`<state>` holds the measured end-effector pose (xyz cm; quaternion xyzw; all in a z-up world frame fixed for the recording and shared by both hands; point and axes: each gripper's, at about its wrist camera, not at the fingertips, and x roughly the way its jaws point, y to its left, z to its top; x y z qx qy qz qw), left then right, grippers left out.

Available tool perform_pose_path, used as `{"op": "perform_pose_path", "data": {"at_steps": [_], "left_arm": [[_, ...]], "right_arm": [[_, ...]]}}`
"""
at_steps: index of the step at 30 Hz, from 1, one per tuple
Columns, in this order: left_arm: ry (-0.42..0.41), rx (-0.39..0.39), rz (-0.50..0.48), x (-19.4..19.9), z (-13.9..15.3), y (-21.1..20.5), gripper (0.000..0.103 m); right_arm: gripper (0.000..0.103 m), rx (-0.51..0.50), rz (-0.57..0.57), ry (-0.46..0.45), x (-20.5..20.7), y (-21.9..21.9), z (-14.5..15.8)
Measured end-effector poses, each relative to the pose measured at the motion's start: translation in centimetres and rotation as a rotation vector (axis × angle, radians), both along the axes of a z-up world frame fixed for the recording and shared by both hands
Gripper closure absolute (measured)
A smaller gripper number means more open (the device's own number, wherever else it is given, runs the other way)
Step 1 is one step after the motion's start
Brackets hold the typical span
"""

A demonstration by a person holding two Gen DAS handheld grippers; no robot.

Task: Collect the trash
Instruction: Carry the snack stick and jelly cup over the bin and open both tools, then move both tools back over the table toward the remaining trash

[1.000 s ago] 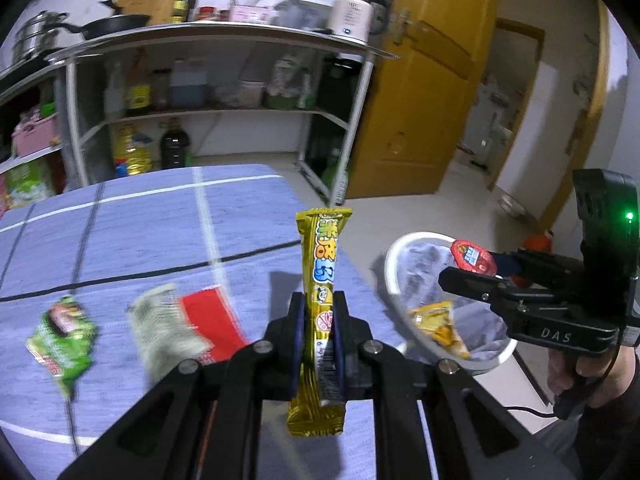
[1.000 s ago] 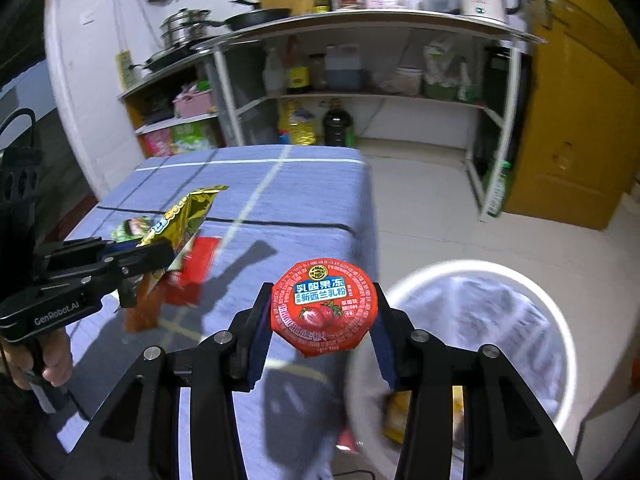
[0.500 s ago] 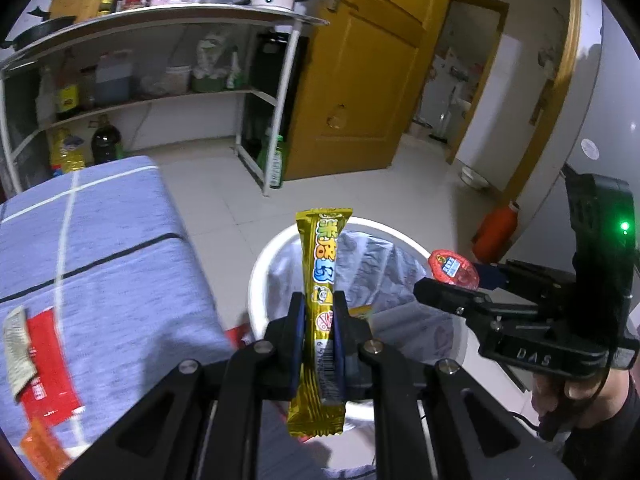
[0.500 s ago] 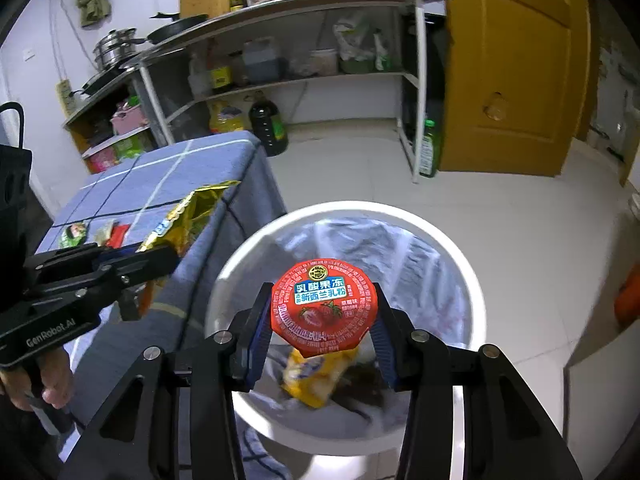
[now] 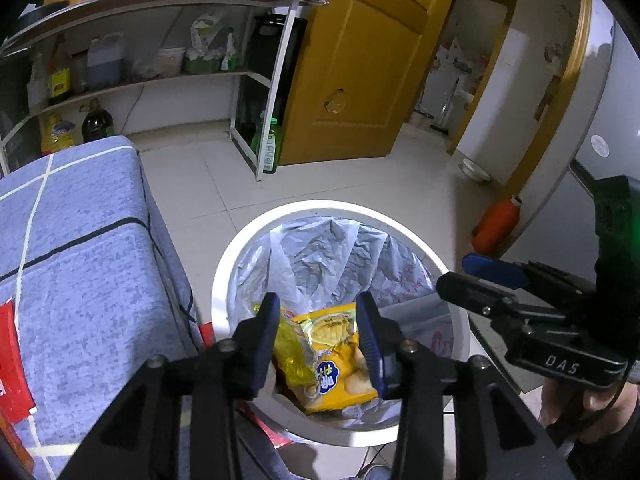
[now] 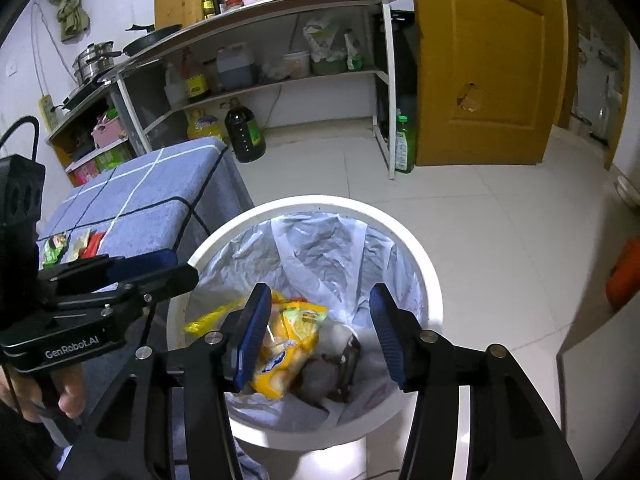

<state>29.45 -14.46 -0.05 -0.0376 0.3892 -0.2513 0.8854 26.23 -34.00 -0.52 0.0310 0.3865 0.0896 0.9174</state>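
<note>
Both grippers hang open and empty over the white trash bin (image 5: 224,276) (image 6: 430,280) with a grey liner, beside the table. My left gripper (image 5: 318,336) is over the bin's near side, above yellow snack bags (image 5: 336,360). My right gripper (image 6: 316,336) is over the bin's middle; yellow bags (image 6: 288,344) and a dark item (image 6: 344,364) lie inside. The left gripper also shows in the right wrist view (image 6: 160,268), the right gripper in the left wrist view (image 5: 480,280). Wrappers remain on the blue table: a red one (image 5: 10,360), and a green one (image 6: 52,248).
The blue-clothed table (image 5: 80,240) stands left of the bin. A metal shelf rack (image 6: 260,60) with bottles and pots is behind. An orange door (image 6: 480,60) is at the back right; an orange bottle (image 5: 496,220) stands on the floor.
Both grippers have opened over the bin. The yellow bar wrapper has left my left gripper and the red jelly cup has left my right gripper.
</note>
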Motion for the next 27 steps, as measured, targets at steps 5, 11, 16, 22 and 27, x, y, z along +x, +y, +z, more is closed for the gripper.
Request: {"op": "perform_pose_path", "data": {"at_steps": [5,11,16,22,27], "left_arm": [[-0.022,-0.017,0.022,-1.1,1.0,1.4,0.062],[-0.073,-0.012,0.07,-3.0,2.8,4.7,0.062],[-0.113,-0.018,0.129,-5.2,4.4,8.1,0.062],[-0.137,-0.017,0.204,-7.4,5.1,12.5,0.062],[-0.15,-0.003,0.262,-8.5,5.0,16.0,0.062]], "right_arm": [[0.051,0.015,0.015,-0.039,-0.7,0.6,1.3],[0.051,0.045,0.075,-0.097,-2.0,2.9,3.4],[0.051,0.052,0.128,-0.143,-3.1,5.6,5.2],[0.051,0.06,0.191,-0.183,-4.5,9.5,6.7],[0.051,0.074,0.241,-0.181,-5.0,12.6,6.9]]}}
